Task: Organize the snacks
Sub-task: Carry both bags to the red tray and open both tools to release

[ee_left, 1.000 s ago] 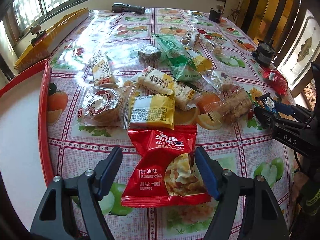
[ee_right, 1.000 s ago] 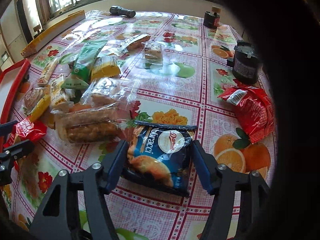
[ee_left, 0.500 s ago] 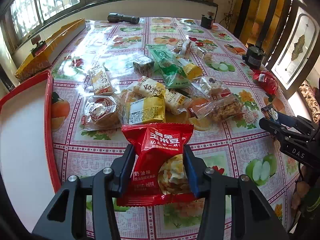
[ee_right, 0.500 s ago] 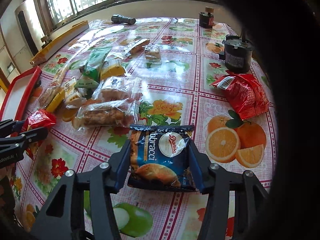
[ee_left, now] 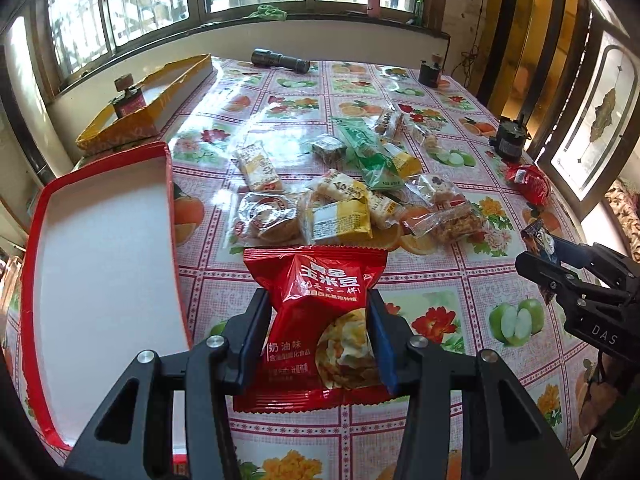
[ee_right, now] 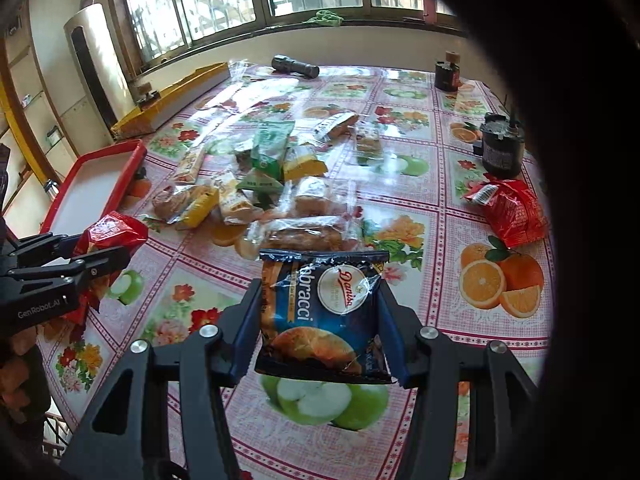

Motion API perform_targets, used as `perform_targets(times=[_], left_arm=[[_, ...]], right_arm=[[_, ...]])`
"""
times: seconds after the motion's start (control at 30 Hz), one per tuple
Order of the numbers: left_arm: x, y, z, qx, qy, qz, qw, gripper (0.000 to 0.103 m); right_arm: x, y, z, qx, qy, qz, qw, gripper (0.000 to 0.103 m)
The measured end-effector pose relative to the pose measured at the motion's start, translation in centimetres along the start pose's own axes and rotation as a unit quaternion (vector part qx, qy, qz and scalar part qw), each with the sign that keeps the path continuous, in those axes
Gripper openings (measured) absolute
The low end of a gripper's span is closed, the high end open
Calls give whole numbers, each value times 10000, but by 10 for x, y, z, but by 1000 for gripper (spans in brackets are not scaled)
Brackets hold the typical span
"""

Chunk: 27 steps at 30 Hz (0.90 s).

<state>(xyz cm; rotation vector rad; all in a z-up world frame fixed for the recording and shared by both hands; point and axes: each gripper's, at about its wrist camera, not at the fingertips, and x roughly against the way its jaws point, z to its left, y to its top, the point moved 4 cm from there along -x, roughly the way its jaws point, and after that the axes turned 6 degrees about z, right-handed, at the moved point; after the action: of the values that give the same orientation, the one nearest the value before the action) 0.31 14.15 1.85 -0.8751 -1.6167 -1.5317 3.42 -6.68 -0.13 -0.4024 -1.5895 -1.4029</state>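
Observation:
My left gripper (ee_left: 318, 320) is shut on a red corn-puff snack bag (ee_left: 316, 300) and holds it lifted above the table. My right gripper (ee_right: 320, 324) is shut on a dark blue croissant packet (ee_right: 324, 312), also lifted. Each gripper shows in the other's view: the right gripper (ee_left: 538, 258) at the table's right side, the left gripper (ee_right: 116, 246) at the left with the red bag (ee_right: 110, 232). A pile of several wrapped snacks (ee_left: 340, 200) lies mid-table. A red tray (ee_left: 172, 216) with a white inside sits at the left, beside my left gripper.
Another red snack bag (ee_right: 512, 208) lies at the right near a small black motor (ee_right: 500, 148). A yellow box lid (ee_left: 144, 108), a black flashlight (ee_left: 280, 59) and a small dark jar (ee_left: 430, 72) sit toward the far edge. The fruit-print tablecloth (ee_right: 440, 300) covers the table.
Both grippers closed on their packets, the left on the red bag and the right on the blue packet, and lifted them off the table and back toward me.

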Motion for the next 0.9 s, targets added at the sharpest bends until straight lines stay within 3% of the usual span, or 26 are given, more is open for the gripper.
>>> perform_targets(times=[0.57, 0.7, 0.9], left_arm=[[31, -29, 98, 816, 576, -122, 9949, 47], [35, -41, 126, 1032, 745, -98, 9918, 47], [37, -57, 166, 1363, 973, -21, 9859, 47]], right_arm=[[-12, 20, 116, 949, 804, -36, 9922, 55], [-14, 25, 152, 1186, 1229, -54, 9853, 55], [-23, 28, 229, 1745, 1953, 57, 9651, 55]])
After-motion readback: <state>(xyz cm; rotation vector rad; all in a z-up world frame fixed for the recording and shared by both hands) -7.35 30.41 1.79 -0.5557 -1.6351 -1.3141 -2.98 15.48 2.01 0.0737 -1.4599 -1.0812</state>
